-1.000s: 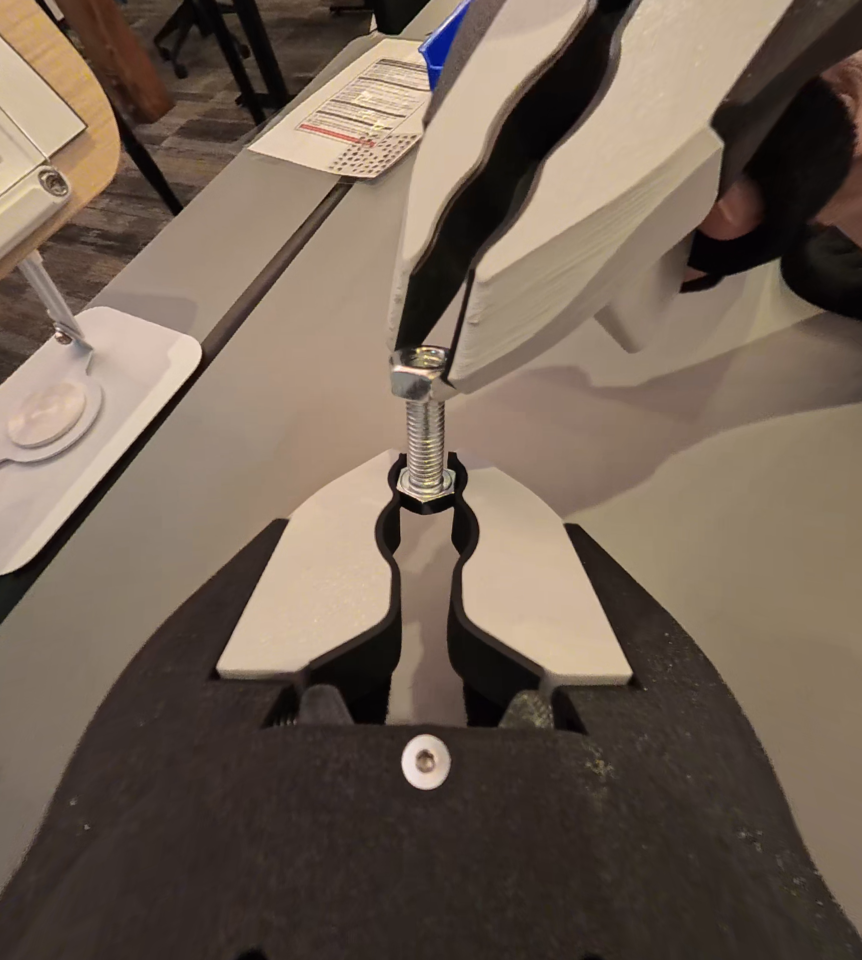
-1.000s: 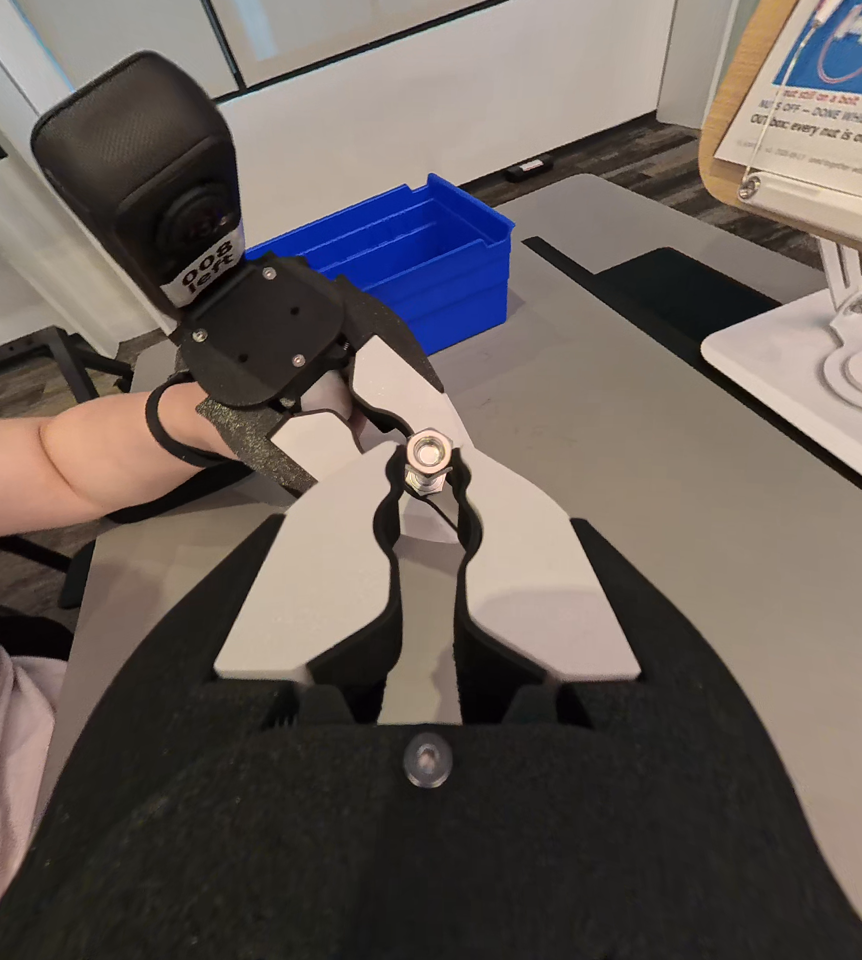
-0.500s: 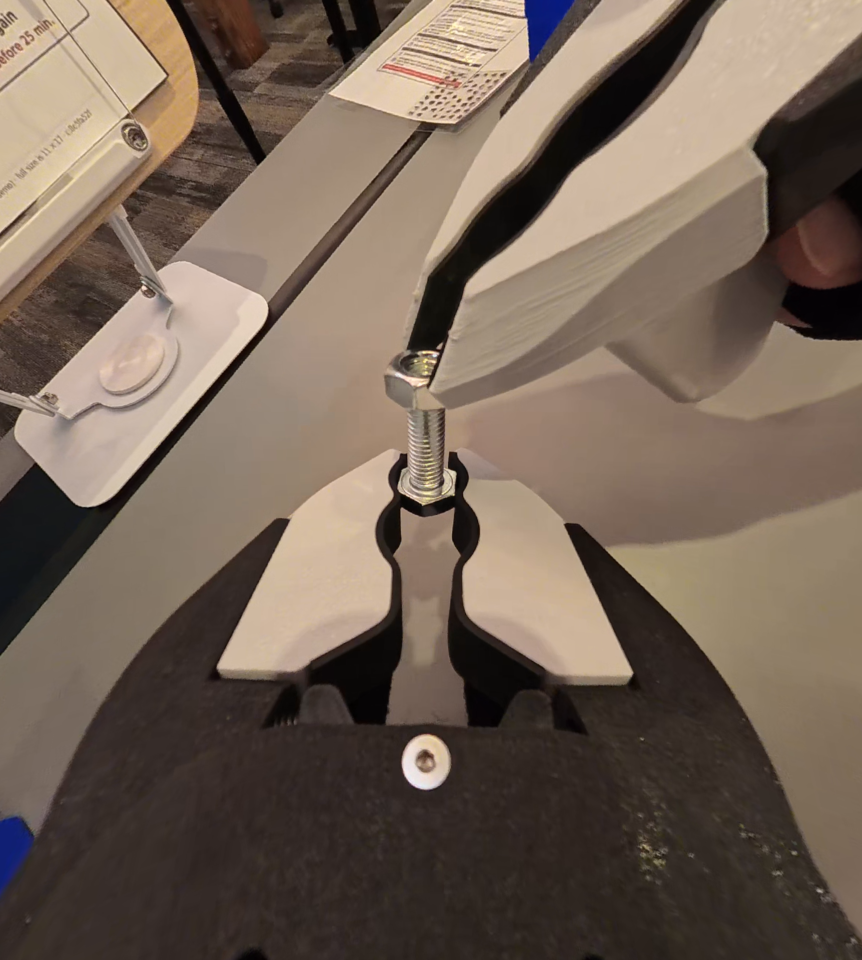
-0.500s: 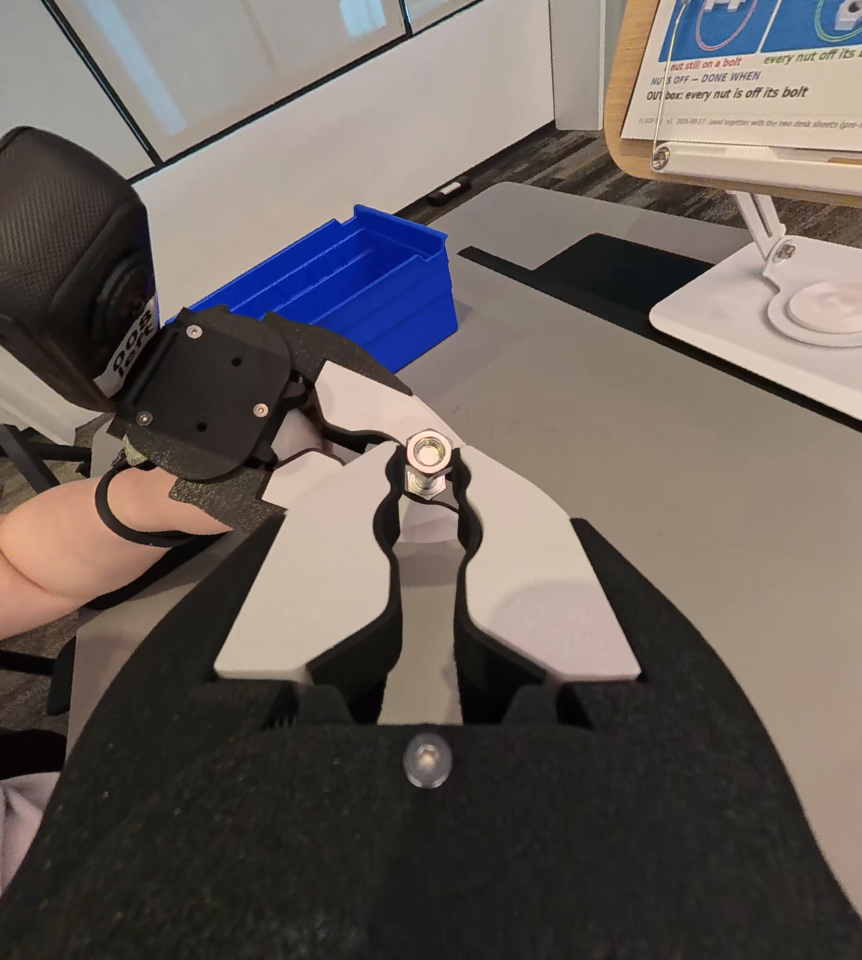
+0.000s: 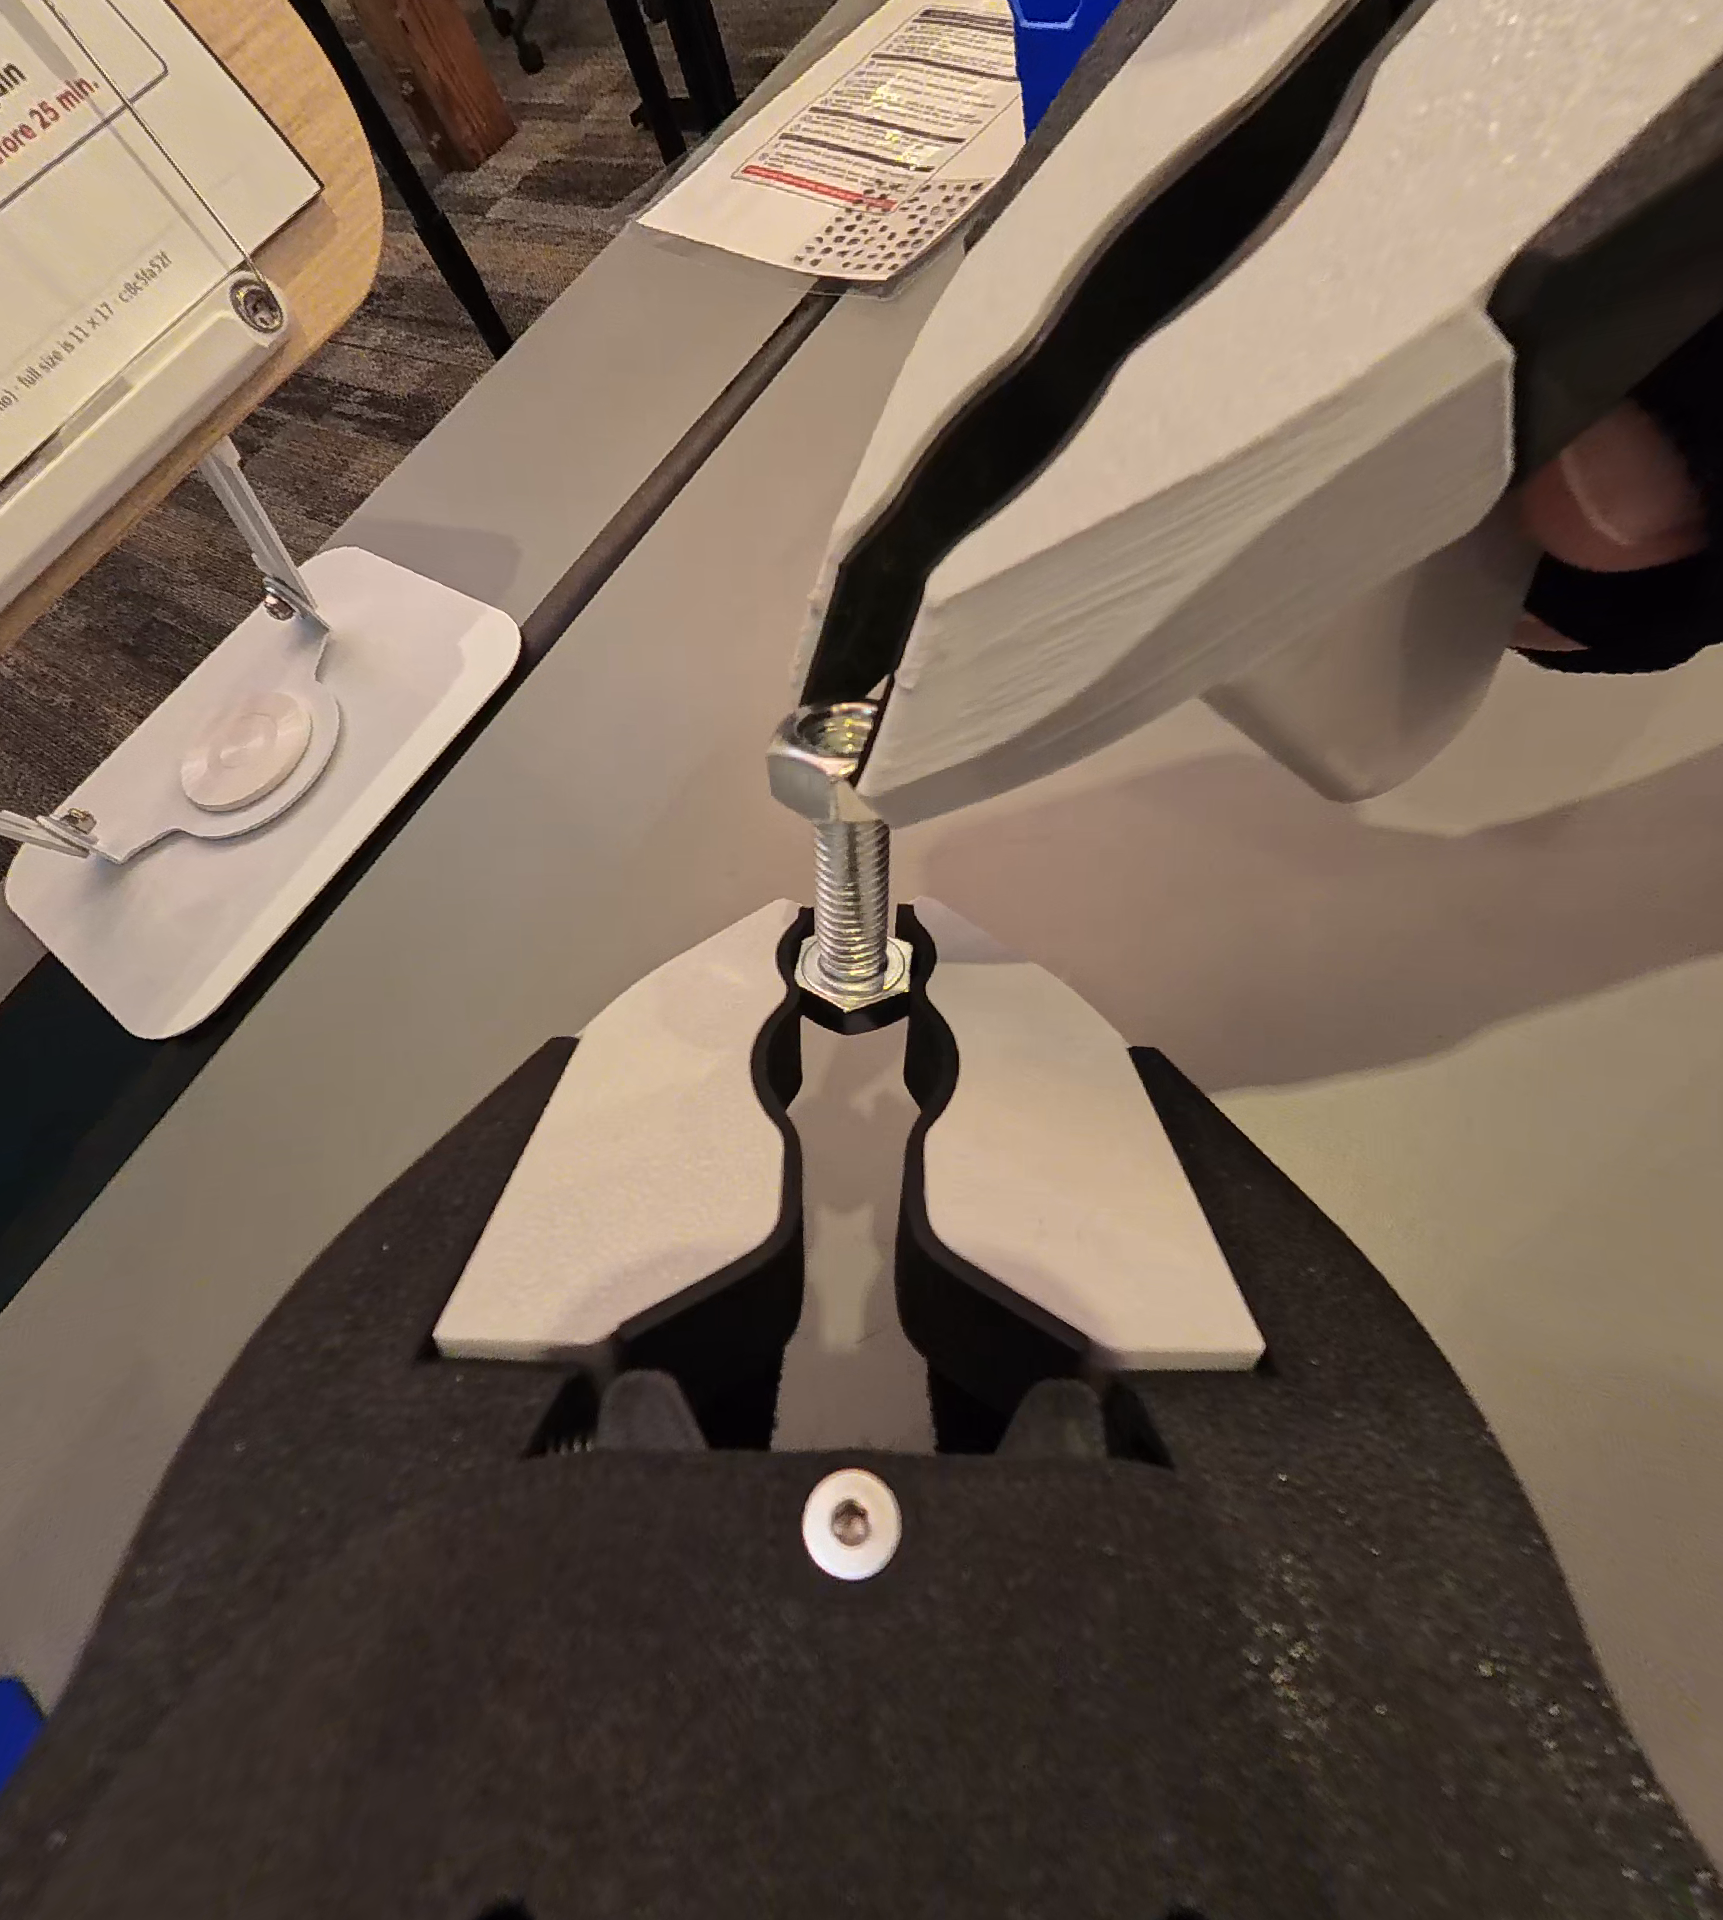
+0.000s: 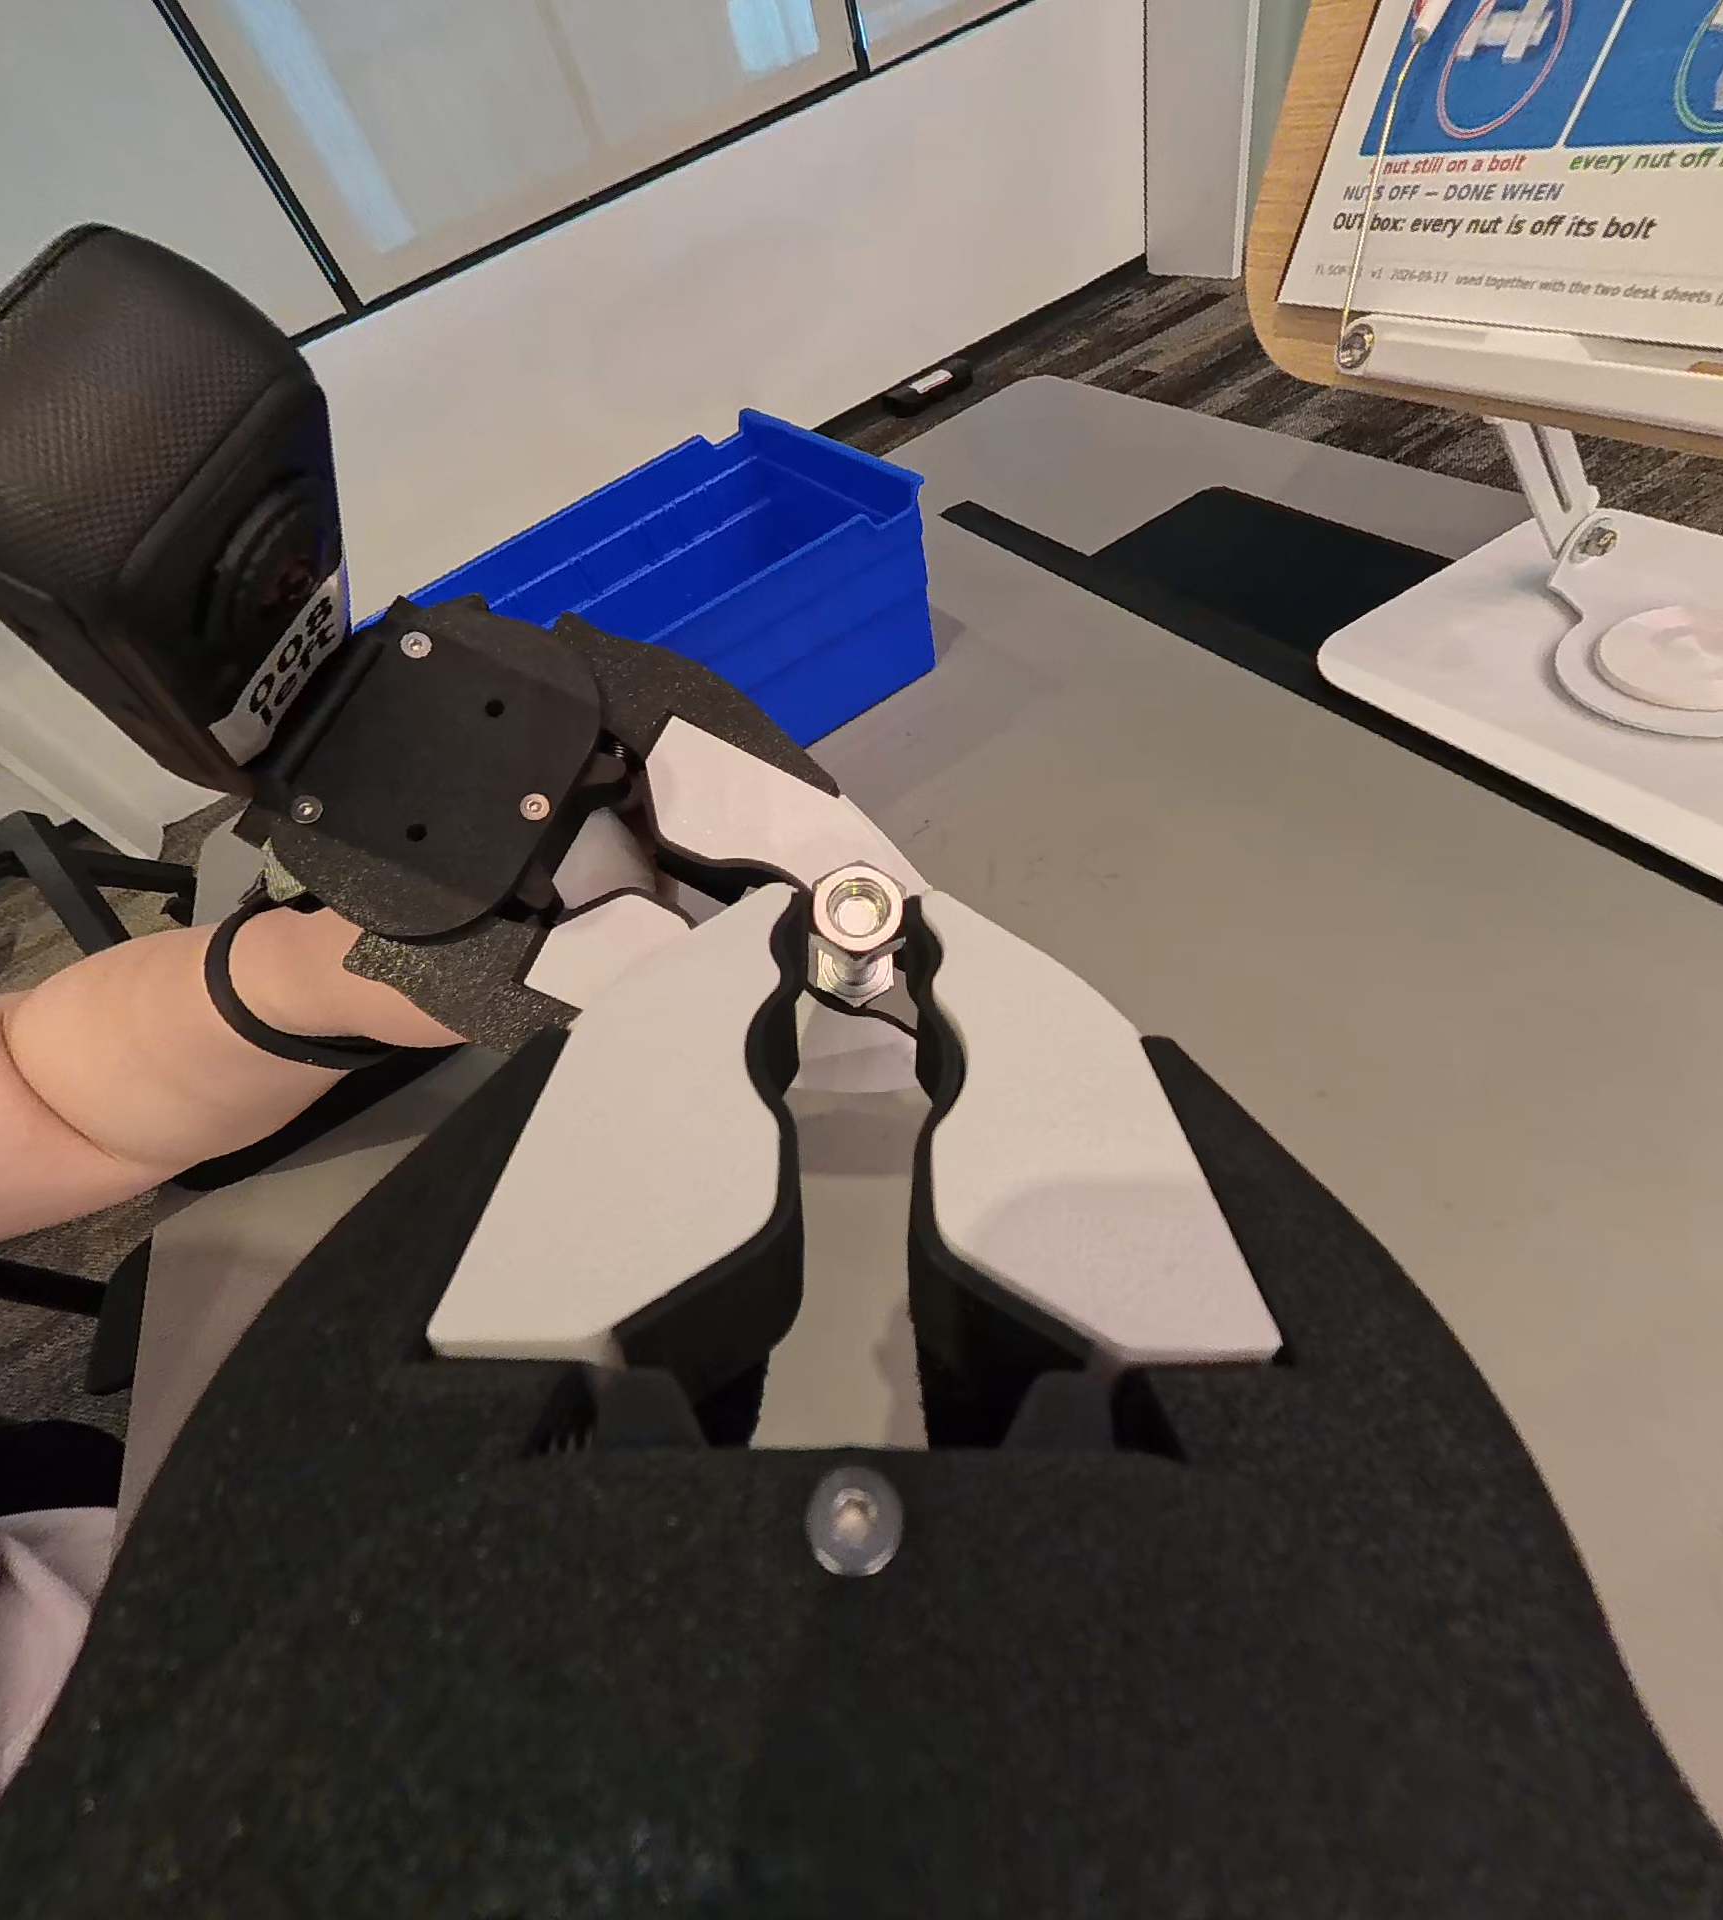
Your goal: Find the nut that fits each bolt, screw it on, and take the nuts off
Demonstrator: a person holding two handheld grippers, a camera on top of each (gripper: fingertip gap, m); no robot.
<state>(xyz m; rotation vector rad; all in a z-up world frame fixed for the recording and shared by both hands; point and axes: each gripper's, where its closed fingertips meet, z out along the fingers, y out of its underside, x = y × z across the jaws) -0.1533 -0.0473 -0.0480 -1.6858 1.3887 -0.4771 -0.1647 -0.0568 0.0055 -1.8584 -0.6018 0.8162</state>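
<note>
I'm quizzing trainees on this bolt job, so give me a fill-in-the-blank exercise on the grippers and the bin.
1. The right gripper is shut on the ___.
2. The left gripper is shut on the ___.
3. The bin on the table is coloured ___.
Missing words: nut; bolt; blue.

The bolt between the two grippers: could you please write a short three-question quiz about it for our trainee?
1. Which gripper grips the nut? A: the left gripper. B: the right gripper. C: neither.
2. True or false: the bolt lies inside the blue bin.
3. Fill in: the left gripper is clamped on the bolt's ____.

Key: 1 B. 2 False: it is held in the air between the grippers. 3 Head.
</note>
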